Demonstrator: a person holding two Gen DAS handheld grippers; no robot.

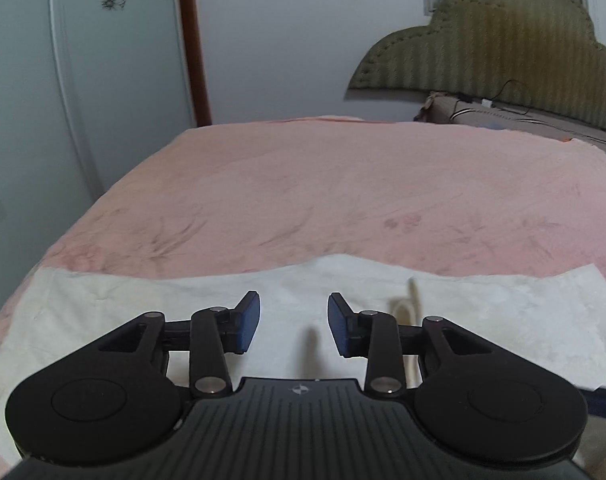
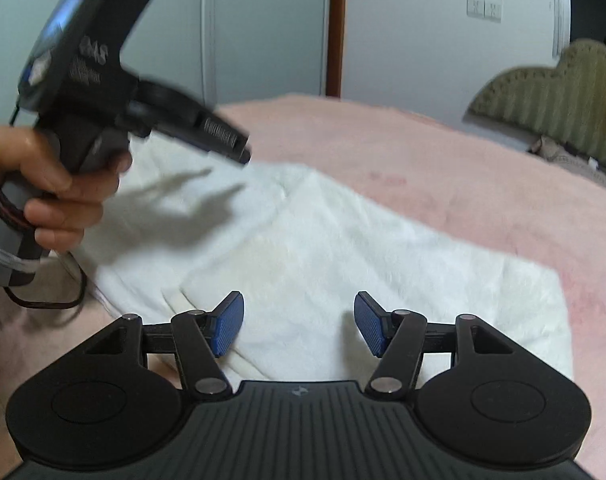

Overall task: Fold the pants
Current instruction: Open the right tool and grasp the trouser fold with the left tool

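Observation:
White pants (image 1: 175, 312) lie flat across the near part of a pink bed, folded over on themselves (image 2: 323, 248), with layered edges showing near the right gripper's left finger. A cream drawstring (image 1: 413, 300) lies on the cloth. My left gripper (image 1: 294, 322) hovers just above the pants, open, nothing between its blue pads. My right gripper (image 2: 299, 324) is open too, over the folded cloth, with no fabric pinched. The right wrist view also shows the left gripper (image 2: 227, 140) from the side, blurred, held by a hand (image 2: 51, 196) above the pants.
The pink bedspread (image 1: 343, 184) stretches far beyond the pants. An olive padded headboard (image 1: 503, 48) and a cable (image 1: 515, 96) are at the far right. A white wardrobe (image 1: 63, 80) and a brown door frame (image 1: 195, 40) stand past the bed's left edge.

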